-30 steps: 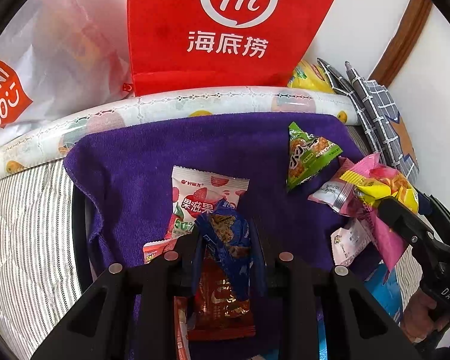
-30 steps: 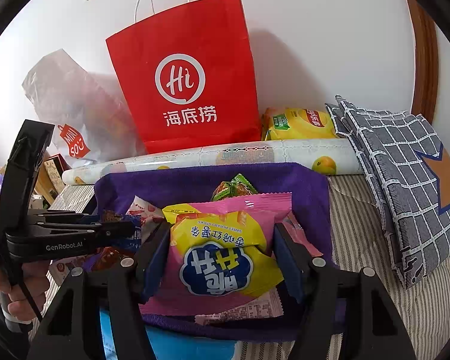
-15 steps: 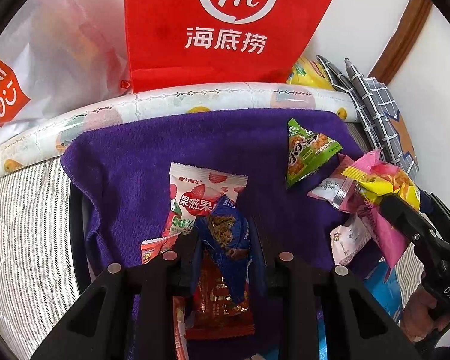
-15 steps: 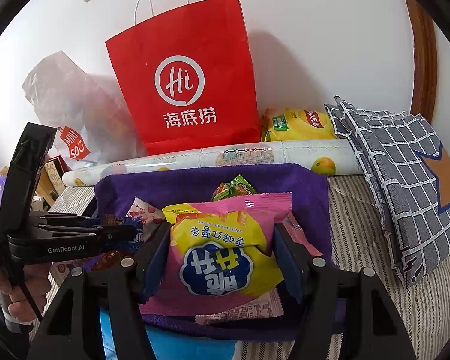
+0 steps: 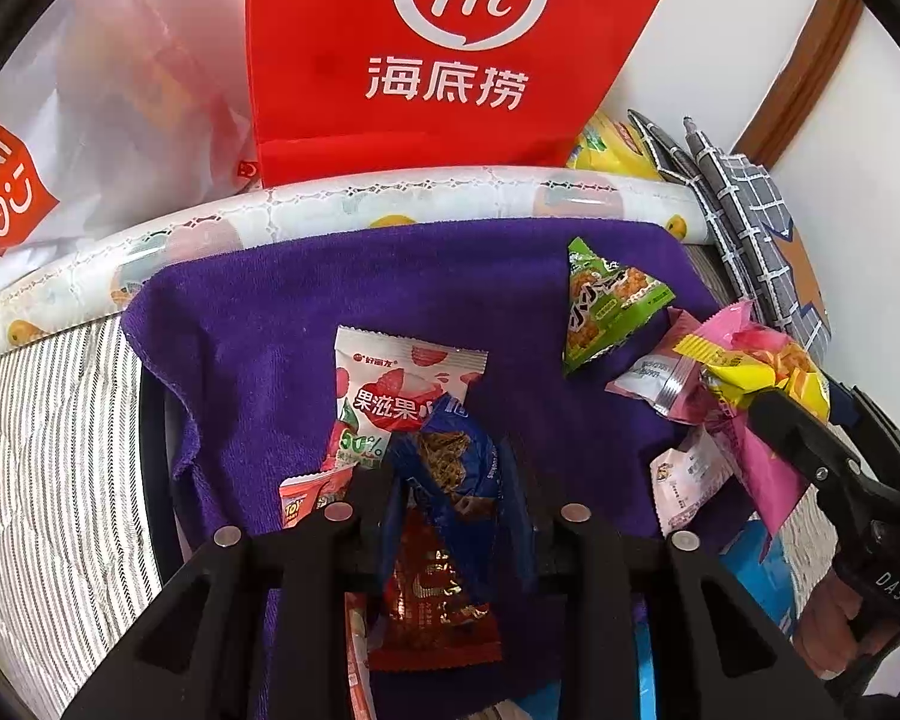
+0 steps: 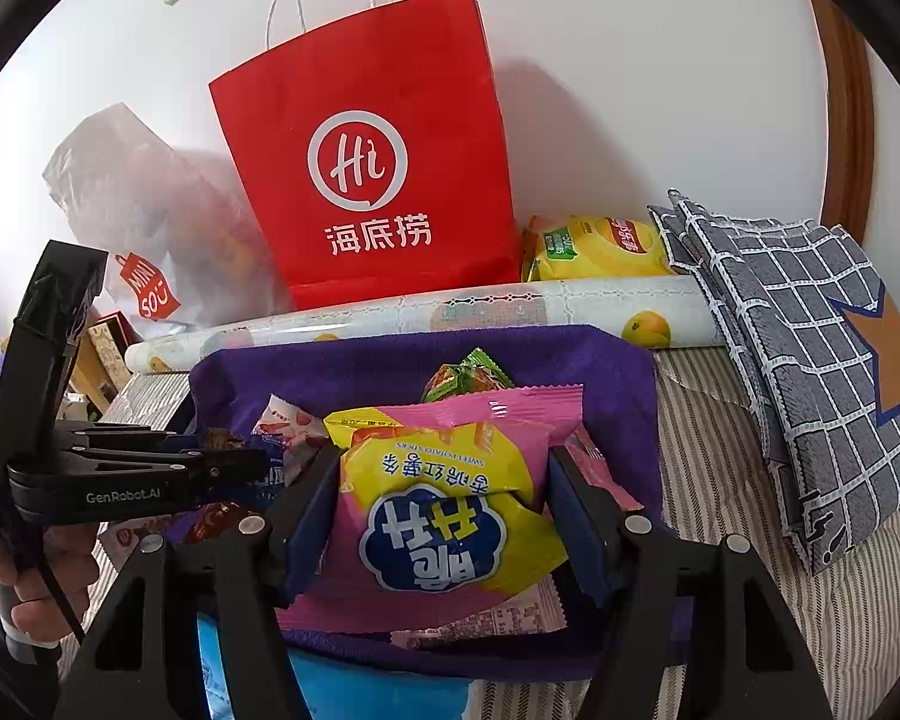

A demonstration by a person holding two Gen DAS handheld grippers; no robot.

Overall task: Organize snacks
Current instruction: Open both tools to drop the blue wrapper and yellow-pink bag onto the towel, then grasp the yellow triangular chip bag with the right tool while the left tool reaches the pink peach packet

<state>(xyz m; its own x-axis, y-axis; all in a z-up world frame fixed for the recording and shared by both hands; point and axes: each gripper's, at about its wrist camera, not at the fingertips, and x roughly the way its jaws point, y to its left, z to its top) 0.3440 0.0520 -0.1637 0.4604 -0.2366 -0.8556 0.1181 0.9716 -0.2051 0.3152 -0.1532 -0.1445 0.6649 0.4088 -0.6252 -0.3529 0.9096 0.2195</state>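
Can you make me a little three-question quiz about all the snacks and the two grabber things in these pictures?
1. True or false: the left gripper is shut on a dark blue crinkly snack packet.
2. What does the right gripper hold? A) a green triangular snack bag B) a pink and yellow sweet potato sticks bag C) a red paper bag
3. Fill in: the green triangular snack bag lies on a ____ fuzzy towel.

Key:
1. True.
2. B, the pink and yellow sweet potato sticks bag.
3. Purple. The tall red paper shopping bag stands behind it, against the wall.
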